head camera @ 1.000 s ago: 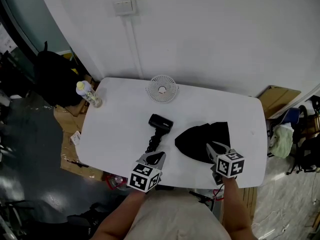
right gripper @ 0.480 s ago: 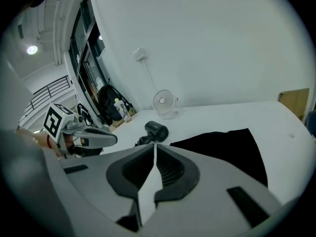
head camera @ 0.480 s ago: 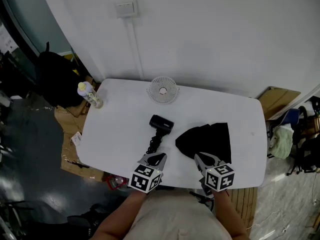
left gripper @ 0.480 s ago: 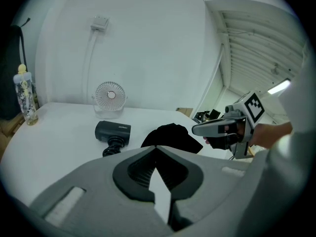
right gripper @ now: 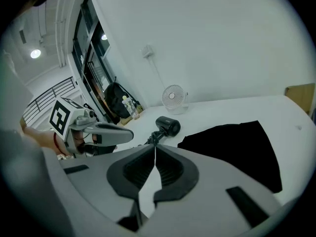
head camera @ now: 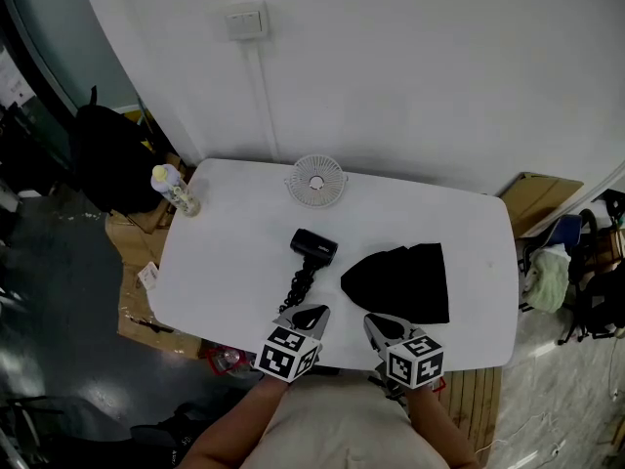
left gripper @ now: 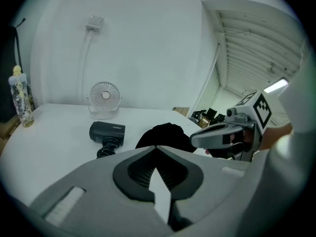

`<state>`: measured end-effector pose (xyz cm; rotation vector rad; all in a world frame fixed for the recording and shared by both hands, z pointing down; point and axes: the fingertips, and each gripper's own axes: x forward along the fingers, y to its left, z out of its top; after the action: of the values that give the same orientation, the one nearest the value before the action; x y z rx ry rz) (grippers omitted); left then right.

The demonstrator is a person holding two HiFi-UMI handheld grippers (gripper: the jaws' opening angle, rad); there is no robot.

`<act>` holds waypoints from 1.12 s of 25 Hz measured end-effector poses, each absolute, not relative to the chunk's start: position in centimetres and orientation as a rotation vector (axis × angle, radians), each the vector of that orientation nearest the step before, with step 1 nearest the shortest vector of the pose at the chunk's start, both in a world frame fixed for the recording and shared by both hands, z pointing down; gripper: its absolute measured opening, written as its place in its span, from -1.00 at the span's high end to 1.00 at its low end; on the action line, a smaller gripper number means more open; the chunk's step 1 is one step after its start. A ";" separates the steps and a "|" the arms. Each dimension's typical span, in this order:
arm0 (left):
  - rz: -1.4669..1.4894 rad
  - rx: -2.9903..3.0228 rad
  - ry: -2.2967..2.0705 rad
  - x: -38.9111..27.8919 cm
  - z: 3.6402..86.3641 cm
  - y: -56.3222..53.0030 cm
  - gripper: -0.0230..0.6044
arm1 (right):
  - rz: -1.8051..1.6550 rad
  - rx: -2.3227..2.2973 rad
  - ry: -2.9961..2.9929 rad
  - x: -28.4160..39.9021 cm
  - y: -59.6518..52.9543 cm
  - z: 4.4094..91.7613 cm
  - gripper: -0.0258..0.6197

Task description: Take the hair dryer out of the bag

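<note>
White worktop [head camera: 229, 252] against a plain white wall. Black hair dryer [head camera: 314, 245] lies out on the middle of the worktop, just left of the flat black fabric bag [head camera: 402, 283]. Its barrel lies crosswise; the handle and coiled cord run toward the near edge. Left claw [head camera: 311, 313] closed, empty, at the near edge. Right claw [head camera: 375, 321] has just closed its jaws, with nothing between them.
</note>
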<state>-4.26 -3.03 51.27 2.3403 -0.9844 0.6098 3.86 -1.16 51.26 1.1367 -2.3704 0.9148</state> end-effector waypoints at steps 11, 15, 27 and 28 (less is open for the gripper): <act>0.639 2.372 -0.929 -2.8 51.2 -1.9 0.90 | 0.907 1.111 -2.363 3.0 -0.2 51.1 0.87; 0.639 2.371 -0.931 -2.9 51.2 -1.8 0.90 | 0.909 1.121 -2.355 3.3 -0.1 51.2 0.87; 0.618 2.369 -0.964 -3.0 51.3 -1.5 0.89 | 0.861 1.086 -2.340 2.9 0.7 51.5 0.87; 0.615 2.370 -0.968 -3.0 51.3 -1.5 0.89 | 0.862 1.086 -2.340 2.9 0.7 51.5 0.87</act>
<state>-2.98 -1.49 51.30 2.3701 -0.9677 0.6153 2.92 0.70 51.48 1.0861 -2.3399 0.8621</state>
